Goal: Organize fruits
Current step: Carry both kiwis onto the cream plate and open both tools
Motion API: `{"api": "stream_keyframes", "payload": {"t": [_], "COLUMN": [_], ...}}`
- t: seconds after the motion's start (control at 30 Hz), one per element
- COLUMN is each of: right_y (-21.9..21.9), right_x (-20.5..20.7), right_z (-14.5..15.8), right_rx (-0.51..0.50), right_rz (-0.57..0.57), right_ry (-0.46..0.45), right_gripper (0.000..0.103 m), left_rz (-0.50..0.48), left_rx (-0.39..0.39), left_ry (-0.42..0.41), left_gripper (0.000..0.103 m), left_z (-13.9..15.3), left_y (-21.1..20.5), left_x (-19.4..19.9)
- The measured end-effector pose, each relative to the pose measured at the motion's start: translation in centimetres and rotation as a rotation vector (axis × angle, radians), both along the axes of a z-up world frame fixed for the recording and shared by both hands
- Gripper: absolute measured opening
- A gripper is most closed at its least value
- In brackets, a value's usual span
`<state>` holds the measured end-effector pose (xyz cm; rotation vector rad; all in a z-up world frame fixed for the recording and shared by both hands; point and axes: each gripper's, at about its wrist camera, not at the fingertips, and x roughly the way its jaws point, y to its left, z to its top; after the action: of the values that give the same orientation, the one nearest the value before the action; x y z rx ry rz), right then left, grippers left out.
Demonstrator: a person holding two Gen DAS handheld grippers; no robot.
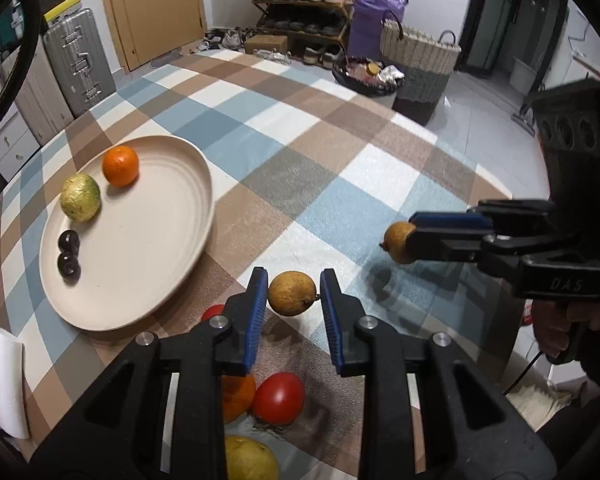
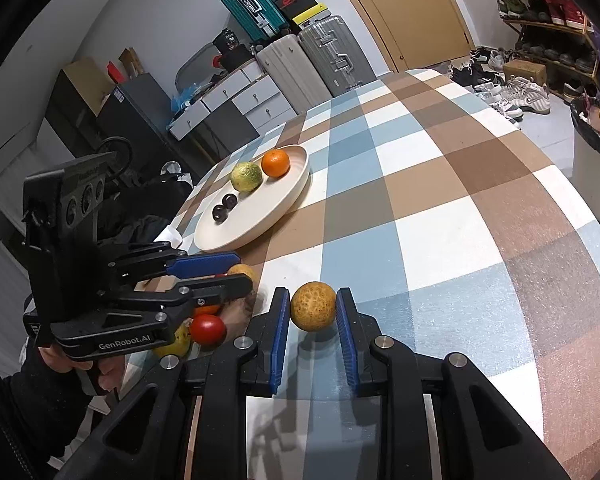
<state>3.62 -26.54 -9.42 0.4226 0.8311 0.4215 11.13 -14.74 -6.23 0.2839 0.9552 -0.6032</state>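
Fruits (image 1: pixel 292 293) sit clamped, 1 in each gripper (image 1: pixel 293 292), above the table (image 1: pixel 340 152). Carry both level to the plate (image 1: pixel 148 280); release low to prevent rolling.

Open checked cloth (image 2: pixel 440 200) right of the plate (image 2: pixel 296 196); loose fruit (image 1: pixel 278 398) probably crowds its near side.
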Motion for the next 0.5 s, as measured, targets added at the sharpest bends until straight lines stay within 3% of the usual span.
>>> {"api": "stream_keyframes", "payload": {"t": [0.27,0.5], "right_y": [1.2,3.2], "right_x": [1.5,5.1], "right_z": [1.6,4.4], "right_rx": [0.006,0.004], "right_rz": [0.035,0.076], "right_ry": [-0.021,-0.076], "right_gripper": [0.024,0.024], "left_rz": [0.067,0.137], "left_rx": [-0.076,-0.193], "left_ry": [-0.047,-0.039], "left_gripper": [0.024,0.024], "left_z": [3.0,5.3], "left_y": [2.9,6.6], "left_x": [0.8,3.6]}}
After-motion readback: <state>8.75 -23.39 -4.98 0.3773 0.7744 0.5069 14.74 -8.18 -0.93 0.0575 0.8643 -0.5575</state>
